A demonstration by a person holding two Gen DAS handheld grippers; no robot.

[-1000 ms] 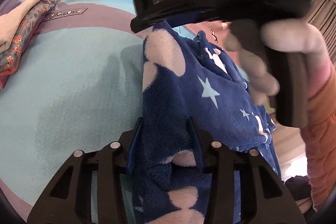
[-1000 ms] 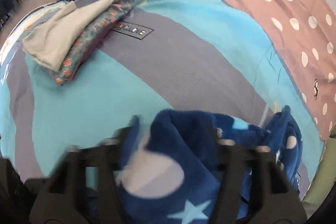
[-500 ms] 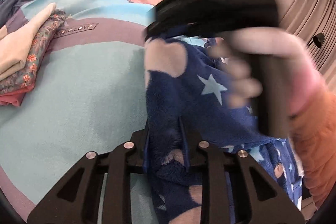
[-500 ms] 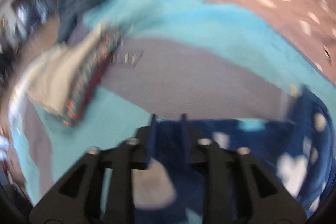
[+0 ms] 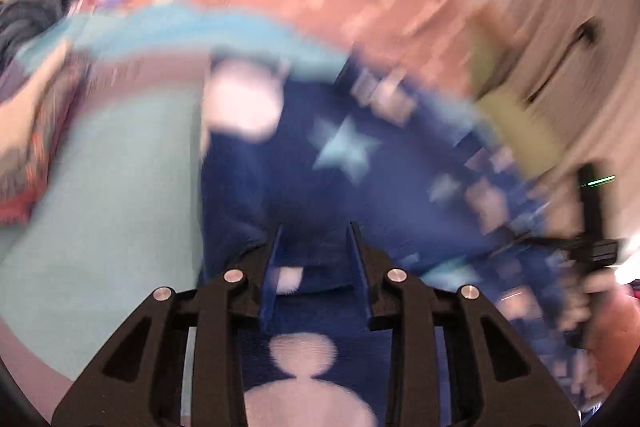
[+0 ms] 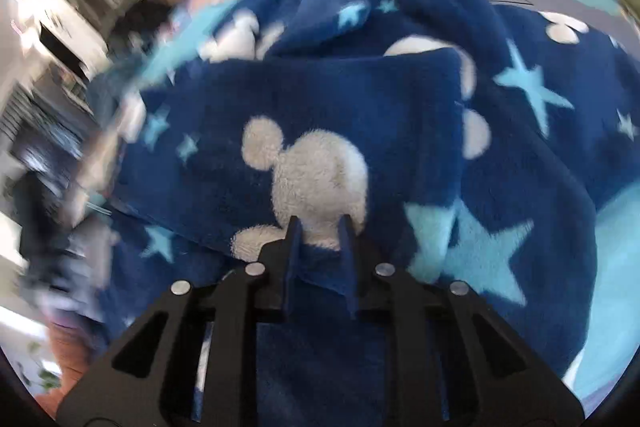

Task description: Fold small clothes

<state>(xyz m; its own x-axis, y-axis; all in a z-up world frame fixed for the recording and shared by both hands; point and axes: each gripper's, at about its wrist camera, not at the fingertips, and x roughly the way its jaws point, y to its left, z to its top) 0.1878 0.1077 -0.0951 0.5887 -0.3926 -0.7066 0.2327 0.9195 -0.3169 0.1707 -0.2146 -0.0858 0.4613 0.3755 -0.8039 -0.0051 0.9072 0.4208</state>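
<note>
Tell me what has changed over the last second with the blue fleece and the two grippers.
The right gripper swung off to the side, drawing its part of the blue fleece out wider; its jaws are closing with fleece between them. The left gripper shifted slightly, jaws opening around the fleece. The folded pile and the turquoise blanket stayed put.

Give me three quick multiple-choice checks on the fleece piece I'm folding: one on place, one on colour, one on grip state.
1. The blue fleece garment lies on:
A. a turquoise and grey blanket
B. a wooden floor
C. a white tray

2. The stars on the garment are:
A. red
B. light blue
C. black

3. Between the fingers of the right gripper is:
A. nothing
B. a fold of fleece
C. a plastic hanger

Answers: 1 A, the turquoise blanket shows beside and beyond the fleece. 2 B, a big pale blue star sits by the gripper. 3 B, blue fleece runs between its closing fingers.
</note>
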